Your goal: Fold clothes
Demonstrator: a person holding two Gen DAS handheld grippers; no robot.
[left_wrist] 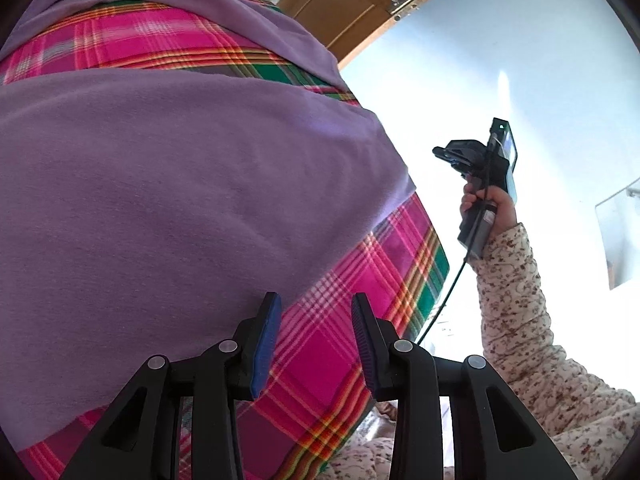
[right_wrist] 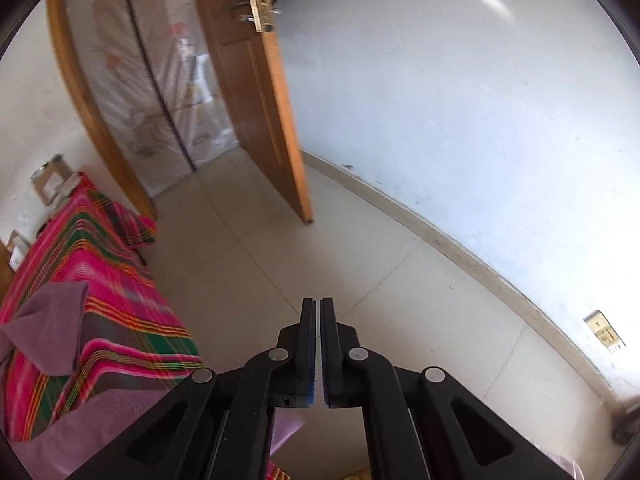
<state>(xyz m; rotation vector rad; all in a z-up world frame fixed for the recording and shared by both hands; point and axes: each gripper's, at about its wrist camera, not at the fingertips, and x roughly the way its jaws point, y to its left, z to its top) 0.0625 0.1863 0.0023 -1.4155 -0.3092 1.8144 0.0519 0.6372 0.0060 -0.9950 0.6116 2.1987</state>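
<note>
A purple garment (left_wrist: 180, 184) lies spread over a bed with a pink plaid blanket (left_wrist: 328, 360). My left gripper (left_wrist: 316, 298) hovers open just off the garment's near right edge, above the plaid, with nothing between its blue pads (left_wrist: 264, 344). A hand in a floral sleeve (left_wrist: 516, 304) holds my right gripper (left_wrist: 444, 152) up in the air to the right of the bed, clear of the cloth. In the right wrist view my right gripper (right_wrist: 319, 305) is shut with nothing in it, above the floor. The garment (right_wrist: 48, 320) shows at the lower left there, partly folded over.
A wooden door (right_wrist: 256, 92) stands open beside a doorway hung with a clear plastic curtain (right_wrist: 160, 92). Pale floor tiles (right_wrist: 280, 240) run between the bed (right_wrist: 100, 264) and a white wall (right_wrist: 460, 120). Small boxes (right_wrist: 52, 184) sit at the bed's far end.
</note>
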